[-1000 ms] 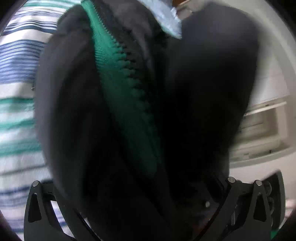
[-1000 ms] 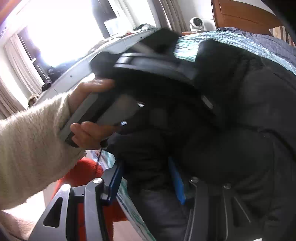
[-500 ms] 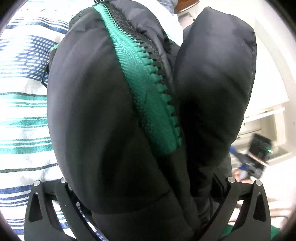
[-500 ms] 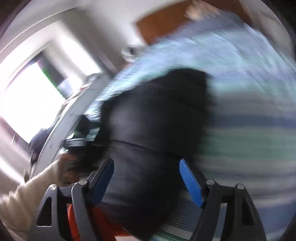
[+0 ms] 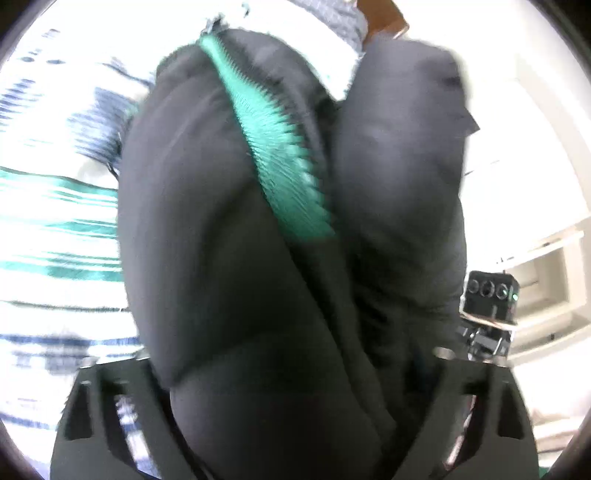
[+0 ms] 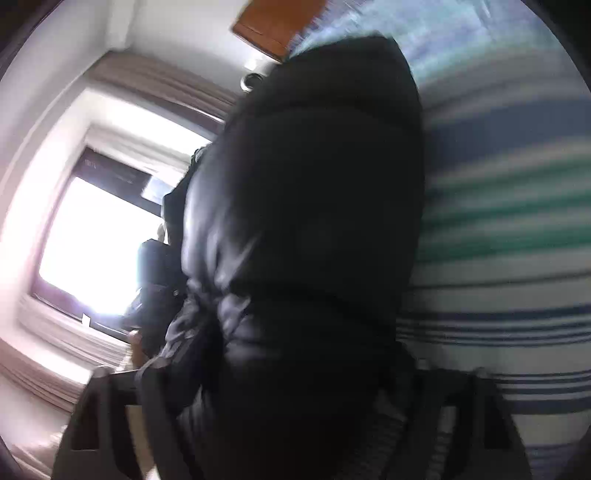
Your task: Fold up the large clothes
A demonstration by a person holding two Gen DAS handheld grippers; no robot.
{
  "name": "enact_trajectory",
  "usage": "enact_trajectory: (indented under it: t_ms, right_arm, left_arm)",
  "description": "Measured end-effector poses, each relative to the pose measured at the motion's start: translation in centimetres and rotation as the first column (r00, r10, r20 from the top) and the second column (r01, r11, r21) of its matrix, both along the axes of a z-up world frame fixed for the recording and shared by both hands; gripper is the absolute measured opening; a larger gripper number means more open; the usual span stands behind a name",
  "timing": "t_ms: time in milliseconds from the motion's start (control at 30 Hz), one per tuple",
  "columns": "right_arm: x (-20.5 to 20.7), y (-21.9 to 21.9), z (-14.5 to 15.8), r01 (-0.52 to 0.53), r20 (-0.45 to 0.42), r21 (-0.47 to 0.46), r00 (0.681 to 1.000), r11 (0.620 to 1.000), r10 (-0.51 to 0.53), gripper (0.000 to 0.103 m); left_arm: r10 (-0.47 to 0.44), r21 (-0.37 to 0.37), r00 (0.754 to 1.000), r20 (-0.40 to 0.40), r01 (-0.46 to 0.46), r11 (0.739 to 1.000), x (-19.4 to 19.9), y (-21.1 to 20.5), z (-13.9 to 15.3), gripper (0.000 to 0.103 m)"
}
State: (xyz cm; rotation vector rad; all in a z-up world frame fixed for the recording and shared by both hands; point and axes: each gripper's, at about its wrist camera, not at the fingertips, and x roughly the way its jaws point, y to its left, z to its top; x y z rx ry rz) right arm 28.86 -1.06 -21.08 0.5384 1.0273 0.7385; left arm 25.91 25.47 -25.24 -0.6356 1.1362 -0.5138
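A black padded jacket (image 5: 207,229) with a green zipper (image 5: 280,170) fills the left wrist view, bunched between the jaws of my left gripper (image 5: 295,417), which is shut on it. The same jacket (image 6: 310,229) fills the middle of the right wrist view and hangs between the jaws of my right gripper (image 6: 291,417), which is shut on its fabric. The fingertips of both grippers are hidden by cloth. The jacket is held above a striped bed cover (image 5: 55,229).
The white bed cover with blue and green stripes (image 6: 498,236) lies to the right. A wooden headboard (image 6: 277,26) is at the far end. A bright window (image 6: 92,240) is to the left. The other gripper's camera block (image 5: 487,295) shows beside white shelves (image 5: 546,266).
My right gripper was open around the jacket half a second ago and is now shut on it. The right view has swung toward the window. The left gripper keeps its hold.
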Motion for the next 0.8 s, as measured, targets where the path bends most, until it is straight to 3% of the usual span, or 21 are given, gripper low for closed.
enact_trajectory:
  t_ms: [100,267,467,633,800]
  right_arm:
    - [-1.4,0.8,3.0,-0.035,0.107,-0.047,0.993,0.998,0.040,0.061]
    - [-2.0,0.8,8.6,-0.078,0.269,-0.019,0.960,0.997,0.080,0.060]
    - [2.4,0.5,13.6,-0.130,0.390,0.008,0.913,0.992,0.116,0.060]
    - [10.3,-0.6,14.3,-0.148,0.388,0.010,0.912,0.989,0.133,0.060]
    - [17.3,-2.8,10.7,-0.131,0.338,0.000,0.933,0.991,0.123,0.060]
  left_arm:
    - [0.014,-0.019,0.999,0.031,-0.013,1.000,-1.9,-0.2,1.6,0.062]
    - [0.063,-0.080,0.990,0.128,-0.053,0.995,-4.5,-0.1,6.0,0.060]
    - [0.084,-0.021,0.961,0.264,-0.082,0.996,-2.5,-0.6,13.1,0.060]
    - [0.080,0.055,0.955,0.285,-0.100,0.993,3.4,-1.8,14.8,0.060]
    - [0.070,0.068,0.968,0.242,-0.089,0.994,9.7,-3.9,11.8,0.060]
